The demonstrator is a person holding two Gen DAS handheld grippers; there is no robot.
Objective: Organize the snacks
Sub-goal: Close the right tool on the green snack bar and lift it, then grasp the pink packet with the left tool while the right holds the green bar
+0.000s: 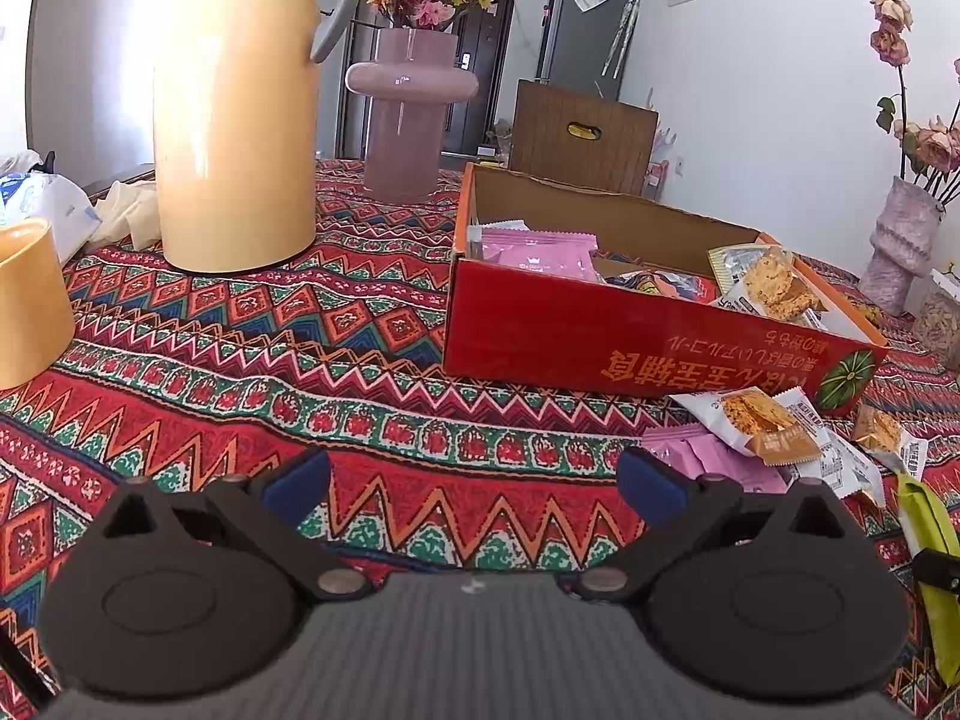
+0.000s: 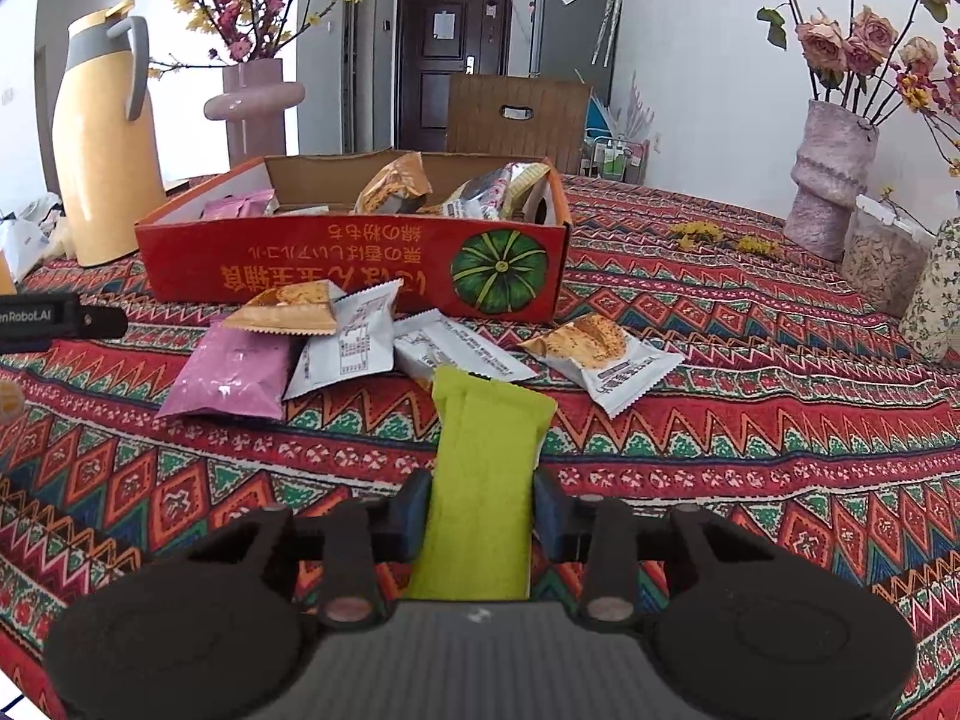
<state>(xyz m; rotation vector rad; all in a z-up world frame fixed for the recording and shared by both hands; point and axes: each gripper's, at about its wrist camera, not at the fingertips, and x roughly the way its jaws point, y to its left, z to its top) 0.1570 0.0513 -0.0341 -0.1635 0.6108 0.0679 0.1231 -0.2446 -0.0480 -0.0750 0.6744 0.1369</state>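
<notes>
A red cardboard box (image 2: pixel 354 267) with a pumpkin picture stands on the patterned tablecloth and holds several snack packets. In front of it lie loose packets: a pink one (image 2: pixel 231 369), white ones (image 2: pixel 345 345) and an orange-and-white one (image 2: pixel 600 354). My right gripper (image 2: pixel 480 513) is shut on a lime-green packet (image 2: pixel 483 468), its blue pads pressing both long sides. In the left wrist view my left gripper (image 1: pixel 474 489) stands open over bare cloth, with nothing between its fingers. The box (image 1: pixel 630 336) lies ahead to its right, and the green packet (image 1: pixel 927 546) shows at the right edge.
A tall yellow thermos jug (image 1: pixel 234 114) and a pink vase (image 1: pixel 408 114) stand at the back left; a yellow cup (image 1: pixel 30 306) sits at the left edge. A pale textured vase (image 2: pixel 831 180) with dried roses and a clear jar (image 2: pixel 882 261) stand at the right.
</notes>
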